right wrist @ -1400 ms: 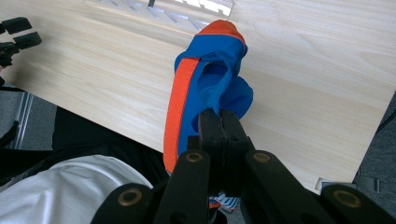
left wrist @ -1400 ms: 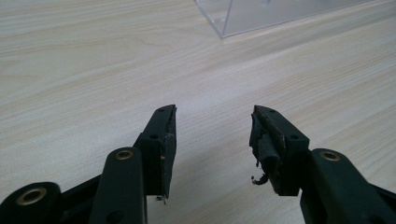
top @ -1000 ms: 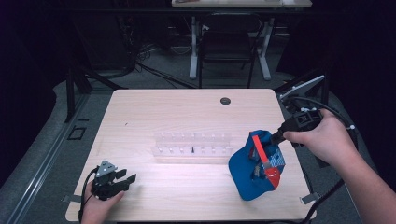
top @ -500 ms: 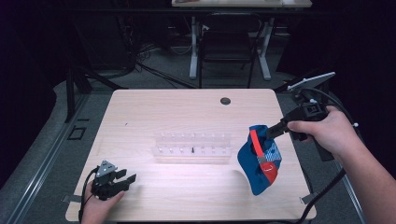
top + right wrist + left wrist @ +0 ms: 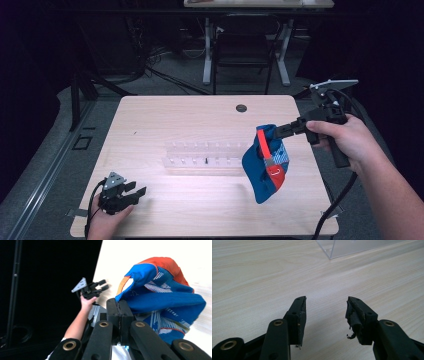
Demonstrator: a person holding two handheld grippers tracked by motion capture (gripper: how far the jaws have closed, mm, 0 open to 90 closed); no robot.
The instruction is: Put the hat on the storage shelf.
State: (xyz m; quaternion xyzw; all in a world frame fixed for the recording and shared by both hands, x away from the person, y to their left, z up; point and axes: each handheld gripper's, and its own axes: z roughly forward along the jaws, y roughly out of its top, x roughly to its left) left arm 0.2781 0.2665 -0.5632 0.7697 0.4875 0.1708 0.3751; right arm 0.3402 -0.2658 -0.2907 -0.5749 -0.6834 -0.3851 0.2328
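A blue cloth bag (image 5: 265,165) with red and orange trim and a checked patch hangs above the right part of the table (image 5: 190,120). My right gripper (image 5: 278,131) is shut on its top edge and holds it in the air. In the right gripper view the bag (image 5: 165,300) droops past the closed jaws of my right gripper (image 5: 120,305). My left gripper (image 5: 134,192) rests low at the table's front left corner. In the left gripper view my left gripper (image 5: 325,307) is open over bare wood with nothing between its jaws.
A clear plastic rack (image 5: 207,155) with a row of small compartments lies across the middle of the table, its corner (image 5: 332,251) ahead of the left gripper. A dark round grommet (image 5: 241,108) sits near the far edge. Chairs and desk legs (image 5: 245,55) stand beyond the table.
My right gripper has lifted the bag off the table and carried it up and slightly back; the bag now hangs free. The left gripper has stayed put.
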